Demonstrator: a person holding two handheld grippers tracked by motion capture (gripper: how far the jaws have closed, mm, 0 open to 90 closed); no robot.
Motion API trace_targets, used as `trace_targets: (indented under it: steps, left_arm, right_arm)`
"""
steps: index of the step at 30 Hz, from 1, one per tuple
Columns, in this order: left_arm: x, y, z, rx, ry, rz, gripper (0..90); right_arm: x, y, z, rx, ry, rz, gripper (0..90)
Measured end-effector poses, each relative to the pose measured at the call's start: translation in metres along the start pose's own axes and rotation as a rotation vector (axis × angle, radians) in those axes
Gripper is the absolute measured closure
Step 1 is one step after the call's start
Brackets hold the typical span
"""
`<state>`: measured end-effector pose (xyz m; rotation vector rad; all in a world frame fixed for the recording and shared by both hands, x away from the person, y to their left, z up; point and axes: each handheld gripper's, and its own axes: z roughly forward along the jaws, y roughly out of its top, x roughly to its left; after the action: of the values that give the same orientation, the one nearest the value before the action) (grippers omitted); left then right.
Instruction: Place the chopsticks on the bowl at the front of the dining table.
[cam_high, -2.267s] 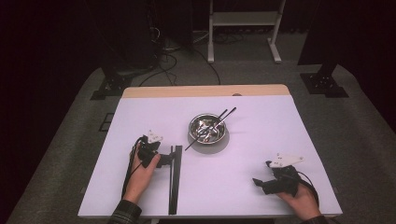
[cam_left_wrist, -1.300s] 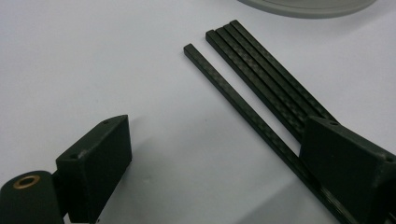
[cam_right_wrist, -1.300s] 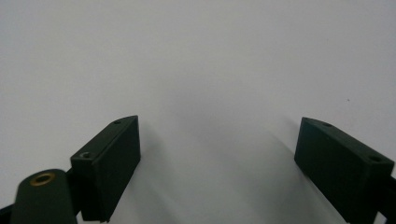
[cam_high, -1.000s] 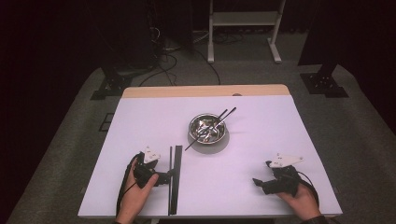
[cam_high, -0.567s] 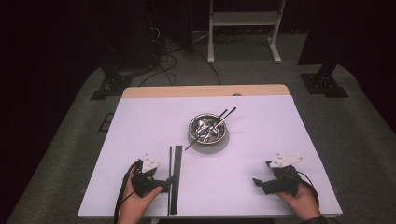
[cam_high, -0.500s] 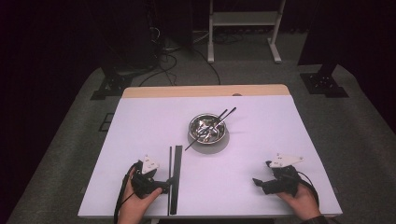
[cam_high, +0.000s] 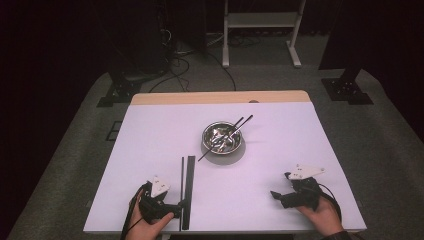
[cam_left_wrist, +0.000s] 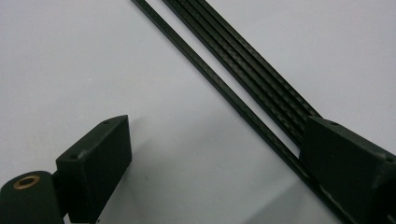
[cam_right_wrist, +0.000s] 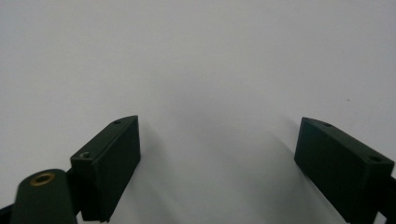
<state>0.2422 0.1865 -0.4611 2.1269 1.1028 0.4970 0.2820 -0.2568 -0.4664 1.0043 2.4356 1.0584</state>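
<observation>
The counter (cam_high: 150, 140) is a pale, matte sheet with a wooden strip along its far edge, in a dark room with grey carpet. My left hand-held gripper (cam_high: 181, 205) is spread wide beside the black sticks (cam_high: 188, 190), one jaw over them. The sticks lie near the front edge, running straight away from me toward the metal bowl (cam_high: 222, 139). My right hand-held gripper (cam_high: 275, 195) gapes wide over bare counter.

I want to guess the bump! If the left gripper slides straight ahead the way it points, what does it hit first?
Probably the thin black chopsticks: the left gripper is open, one jaw already over them. Depth is unclear.
</observation>
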Motion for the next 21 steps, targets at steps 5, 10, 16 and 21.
trace_targets:
  steps: [5, 10, 16, 21]
  left_arm:
    - [-0.005, -0.004, -0.005, 0.002, 0.000, 0.002, 8.5]
    - [-0.009, -0.008, -0.009, 0.003, -0.003, 0.002, 8.4]
    - [-0.009, -0.010, -0.013, 0.010, 0.003, 0.021, 8.5]
    - [-0.006, -0.010, -0.015, 0.017, 0.009, 0.030, 8.4]
  right_arm:
    - [0.000, 0.000, 0.000, 0.000, 0.000, 0.000, 12.6]
    - [0.000, 0.000, 0.000, 0.000, 0.000, -0.001, 12.6]
    - [0.000, 0.000, 0.000, 0.000, 0.000, -0.001, 12.6]
    - [0.000, 0.000, 0.000, 0.000, 0.000, -0.001, 12.6]
